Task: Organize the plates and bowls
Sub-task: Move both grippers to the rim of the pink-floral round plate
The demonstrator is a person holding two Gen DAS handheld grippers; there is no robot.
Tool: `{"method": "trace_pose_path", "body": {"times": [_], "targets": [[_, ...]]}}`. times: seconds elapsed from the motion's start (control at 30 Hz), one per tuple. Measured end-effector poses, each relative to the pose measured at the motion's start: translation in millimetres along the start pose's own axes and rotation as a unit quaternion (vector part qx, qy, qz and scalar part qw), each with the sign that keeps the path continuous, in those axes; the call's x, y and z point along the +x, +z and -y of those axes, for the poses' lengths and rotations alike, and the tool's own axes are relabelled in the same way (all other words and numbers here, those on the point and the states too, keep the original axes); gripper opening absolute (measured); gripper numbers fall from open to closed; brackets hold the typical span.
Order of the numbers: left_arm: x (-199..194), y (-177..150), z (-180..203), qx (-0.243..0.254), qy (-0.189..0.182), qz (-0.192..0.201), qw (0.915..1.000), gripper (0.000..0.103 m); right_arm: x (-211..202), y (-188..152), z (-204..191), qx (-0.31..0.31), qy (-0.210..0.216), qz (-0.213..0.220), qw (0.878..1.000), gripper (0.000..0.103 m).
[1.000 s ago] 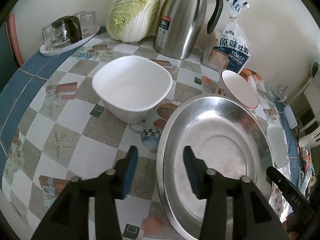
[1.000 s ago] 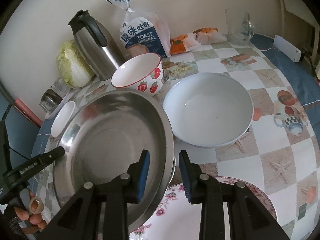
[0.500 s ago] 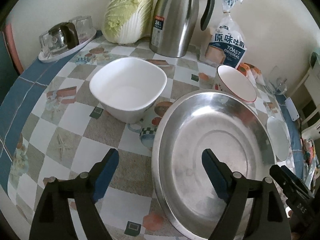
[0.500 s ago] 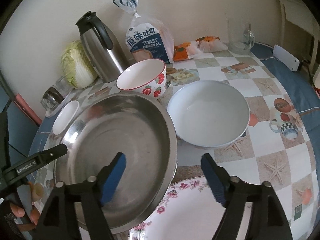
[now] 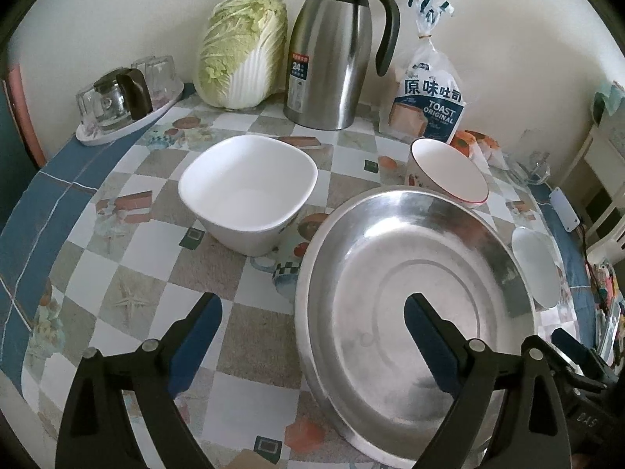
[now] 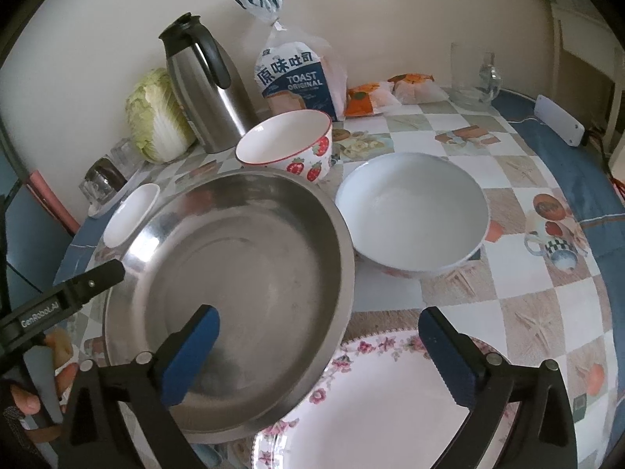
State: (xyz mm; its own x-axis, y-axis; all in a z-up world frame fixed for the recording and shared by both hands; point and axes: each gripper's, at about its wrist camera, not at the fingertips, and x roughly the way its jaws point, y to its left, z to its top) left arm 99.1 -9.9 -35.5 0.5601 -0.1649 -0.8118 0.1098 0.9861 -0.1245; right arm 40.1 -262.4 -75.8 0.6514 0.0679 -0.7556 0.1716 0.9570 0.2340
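Observation:
A large steel plate (image 5: 414,265) (image 6: 234,258) lies on the table, its near edge resting on a floral plate (image 6: 383,406). My left gripper (image 5: 312,332) is open over the steel plate's left rim, holding nothing. My right gripper (image 6: 318,346) is open over the steel plate's right rim and the floral plate, holding nothing. A square white bowl (image 5: 248,191) (image 6: 131,213) sits left of the steel plate. A strawberry bowl (image 5: 449,174) (image 6: 287,144) stands behind it. A round white bowl (image 6: 412,209) (image 5: 535,269) sits to its right.
Along the wall stand a cabbage (image 5: 242,43), a steel thermos jug (image 5: 332,51), a bag of toast (image 5: 427,97), a tray of glasses (image 5: 125,105) and a glass mug (image 6: 468,74). A white device (image 6: 558,119) lies at the table's right edge.
Both grippers opened wide, releasing the steel plate's rims, and drew back slightly. The steel plate now rests on the table and the floral plate.

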Motion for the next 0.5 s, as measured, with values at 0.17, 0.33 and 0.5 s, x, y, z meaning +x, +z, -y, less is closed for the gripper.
{"method": "trace_pose_path", "body": {"times": [0.17, 0.33, 0.5], "targets": [[-7, -4, -2, -0.008, 0.002, 0.002, 1.0, 0.095, -9, -4, 1, 0.005, -0.005, 0.002, 1.0, 0.103], [-17, -9, -2, -0.023, -0.012, 0.007, 0.9996, 0.095, -20, -9, 4, 0.01, -0.008, 0.001, 1.0, 0.103], [-31, -18, 12, -0.007, -0.03, 0.015, 0.9994, 0.095, -35, -14, 9, 0.022, -0.007, 0.008, 1.0, 0.103]]}}
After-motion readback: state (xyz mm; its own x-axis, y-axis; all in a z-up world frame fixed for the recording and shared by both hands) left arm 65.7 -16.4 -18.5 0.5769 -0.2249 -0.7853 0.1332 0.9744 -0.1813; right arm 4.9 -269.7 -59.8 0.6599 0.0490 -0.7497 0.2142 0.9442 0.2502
